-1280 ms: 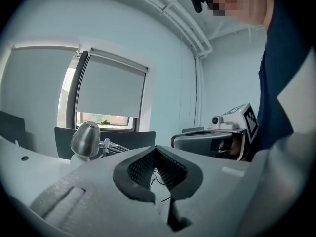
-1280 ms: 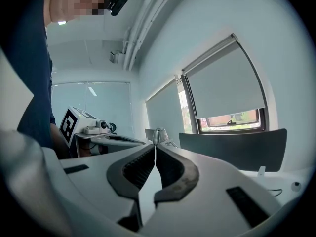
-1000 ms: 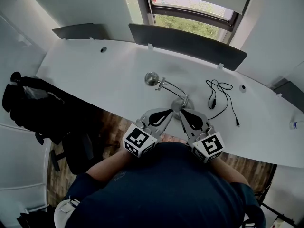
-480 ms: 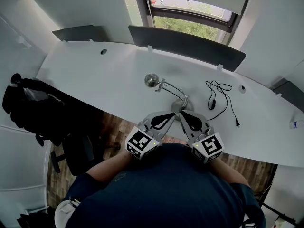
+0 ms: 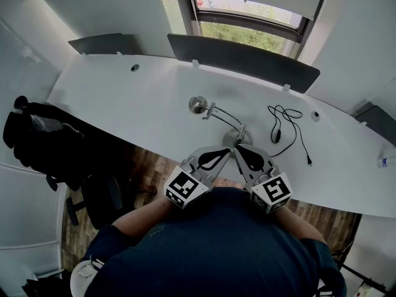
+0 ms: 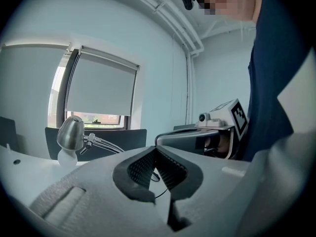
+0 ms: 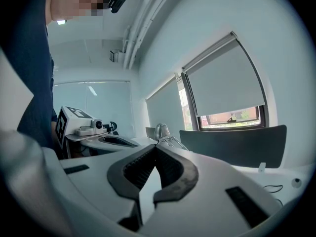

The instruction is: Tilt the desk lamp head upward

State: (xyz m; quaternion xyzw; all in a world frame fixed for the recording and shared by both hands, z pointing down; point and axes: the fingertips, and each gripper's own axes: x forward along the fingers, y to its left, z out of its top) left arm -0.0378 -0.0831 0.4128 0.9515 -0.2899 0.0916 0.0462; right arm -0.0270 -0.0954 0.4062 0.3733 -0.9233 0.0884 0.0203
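Observation:
The desk lamp has a round metal head (image 5: 198, 104) hanging low over the white desk (image 5: 124, 98). Thin wire arms run from it to the lamp's base (image 5: 236, 135) near the front edge. Both grippers are held close to the person's chest, just short of the base. My left gripper (image 5: 228, 149) is shut with nothing in it, and so is my right gripper (image 5: 236, 147). In the left gripper view the lamp head (image 6: 70, 132) shows far off to the left of the closed left gripper (image 6: 155, 150). In the right gripper view the lamp head (image 7: 160, 131) stands beyond the right gripper (image 7: 155, 147).
A loose black cable (image 5: 286, 125) lies on the desk right of the lamp. A dark divider panel (image 5: 244, 54) runs along the back edge below the window. A chair with a black jacket (image 5: 43, 138) stands at the left. The person's torso fills the bottom of the head view.
The left gripper has drawn back slightly toward the person. The lamp and the right gripper have not moved.

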